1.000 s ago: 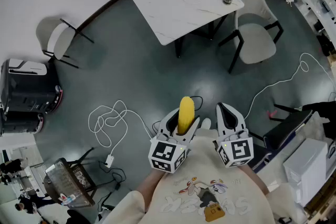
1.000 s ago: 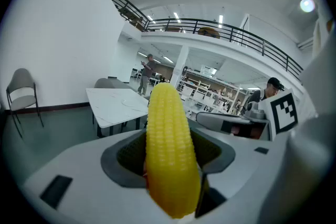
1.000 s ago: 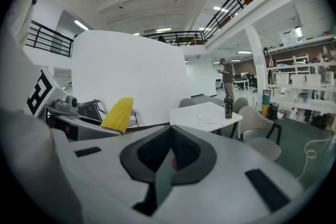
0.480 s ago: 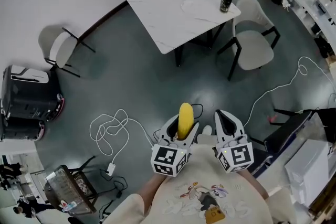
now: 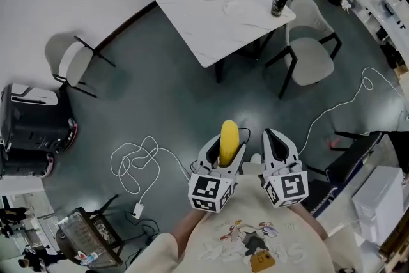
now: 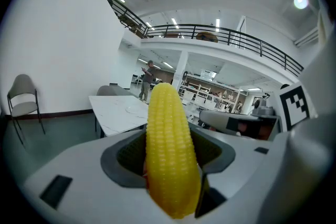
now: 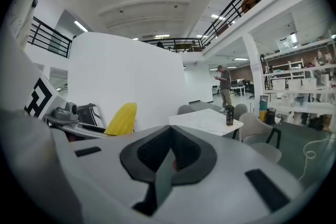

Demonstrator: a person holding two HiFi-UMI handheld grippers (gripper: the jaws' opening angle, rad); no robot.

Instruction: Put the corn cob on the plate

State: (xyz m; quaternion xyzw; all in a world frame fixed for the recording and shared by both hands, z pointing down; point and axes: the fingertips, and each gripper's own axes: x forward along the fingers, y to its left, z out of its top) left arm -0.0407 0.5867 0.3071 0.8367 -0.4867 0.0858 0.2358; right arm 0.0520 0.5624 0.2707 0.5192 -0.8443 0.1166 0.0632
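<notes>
The left claw (image 5: 225,150) is clamped on the corn cob (image 5: 229,136) above the floor, well apart from the plate (image 5: 239,7) on the white bench (image 5: 195,22), while the right claw (image 5: 277,139) is pressed together and empty.

Bumpy glossy corn cob (image 6: 170,155), smooth marble-look table (image 5: 204,16)

bright overhead ceiling lights, soft shadows under chairs, strong fisheye distortion at edges.
</notes>
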